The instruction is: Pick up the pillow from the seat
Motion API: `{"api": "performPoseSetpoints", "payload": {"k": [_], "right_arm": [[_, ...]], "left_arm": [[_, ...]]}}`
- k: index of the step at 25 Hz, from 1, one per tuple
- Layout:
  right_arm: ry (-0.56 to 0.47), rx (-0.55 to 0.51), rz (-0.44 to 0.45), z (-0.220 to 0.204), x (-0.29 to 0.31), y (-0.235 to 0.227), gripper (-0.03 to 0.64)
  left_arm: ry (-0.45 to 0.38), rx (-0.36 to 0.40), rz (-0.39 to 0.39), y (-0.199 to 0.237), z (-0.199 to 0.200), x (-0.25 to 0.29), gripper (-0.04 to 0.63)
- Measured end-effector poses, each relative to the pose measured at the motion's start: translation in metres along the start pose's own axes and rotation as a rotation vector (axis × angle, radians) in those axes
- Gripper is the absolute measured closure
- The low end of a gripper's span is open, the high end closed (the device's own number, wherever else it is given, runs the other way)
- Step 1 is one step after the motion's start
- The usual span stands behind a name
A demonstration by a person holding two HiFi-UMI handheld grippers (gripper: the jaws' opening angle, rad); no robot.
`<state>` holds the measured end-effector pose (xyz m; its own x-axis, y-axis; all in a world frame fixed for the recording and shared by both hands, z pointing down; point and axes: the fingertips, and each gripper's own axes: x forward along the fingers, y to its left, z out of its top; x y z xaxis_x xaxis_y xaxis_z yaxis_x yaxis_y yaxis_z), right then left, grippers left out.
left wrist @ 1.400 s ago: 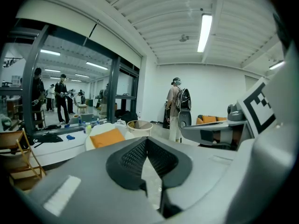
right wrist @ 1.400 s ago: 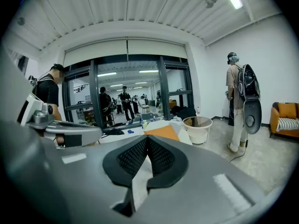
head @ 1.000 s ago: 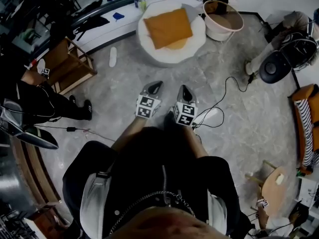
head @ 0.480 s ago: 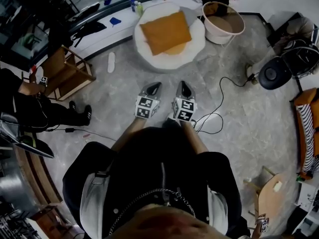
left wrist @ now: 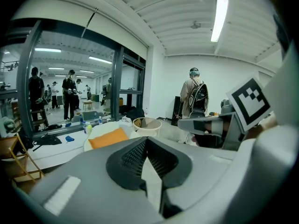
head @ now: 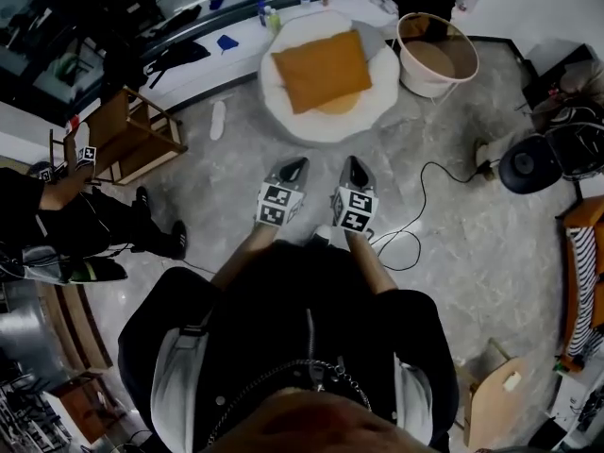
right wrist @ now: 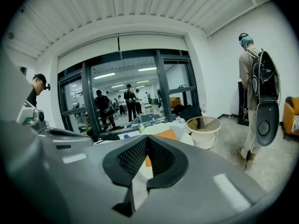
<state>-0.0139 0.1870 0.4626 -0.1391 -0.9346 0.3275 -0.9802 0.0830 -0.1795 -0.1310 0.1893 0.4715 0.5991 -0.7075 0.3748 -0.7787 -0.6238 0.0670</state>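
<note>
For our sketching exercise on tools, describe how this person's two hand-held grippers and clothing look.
The left gripper and right gripper are grey shells tapering to a pointed tip. Each carries a white cube printed with black square markers. Their pads are black with a fine ribbed texture. The person wears a dark top and a chain; the sleeves stop short of the forearms.

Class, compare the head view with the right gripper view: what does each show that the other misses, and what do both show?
Only the head view shows the wearer's dark top and the wooden stool at lower right. Only the right gripper view shows the ceiling and the people beyond the glass wall. Both show the orange pillow lying on the round white seat, with the pale basket beside it.
</note>
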Motion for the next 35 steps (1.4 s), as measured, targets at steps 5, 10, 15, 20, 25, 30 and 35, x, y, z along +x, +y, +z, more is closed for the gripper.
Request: {"api": "performPoseSetpoints", "payload": {"k": [5, 10, 15, 20, 25, 30, 35], "right_arm": [[0.001, -0.014, 0.025, 0.007, 0.014, -0.010, 0.614], [0.009, -0.005, 0.004, 0.008, 0.018, -0.035, 0.614], [0.017, -0.001, -0.011, 0.013, 0.030, -0.046, 0.614], [-0.007, -0.011, -0.023, 0.025, 0.049, -0.059, 0.614], [0.004, -0.027, -0.020, 0.037, 0.076, -0.077, 0.614], [0.026, -0.043, -0.011, 0.049, 0.119, -0.101, 0.614], [0.043, -0.068, 0.016, 0.073, 0.167, -0.126, 0.614]], "left_arm": [[0.001, -0.016, 0.034, 0.009, 0.006, 0.016, 0.584], [-0.011, -0.022, 0.036, 0.009, 0.011, 0.035, 0.584], [0.003, -0.034, 0.034, 0.018, 0.012, 0.051, 0.584], [-0.004, -0.058, 0.031, 0.028, 0.014, 0.081, 0.584], [-0.014, -0.074, 0.014, 0.032, 0.028, 0.126, 0.584], [-0.014, -0.104, 0.020, 0.046, 0.040, 0.176, 0.584], [-0.028, -0.137, 0.053, 0.068, 0.066, 0.228, 0.584]]}}
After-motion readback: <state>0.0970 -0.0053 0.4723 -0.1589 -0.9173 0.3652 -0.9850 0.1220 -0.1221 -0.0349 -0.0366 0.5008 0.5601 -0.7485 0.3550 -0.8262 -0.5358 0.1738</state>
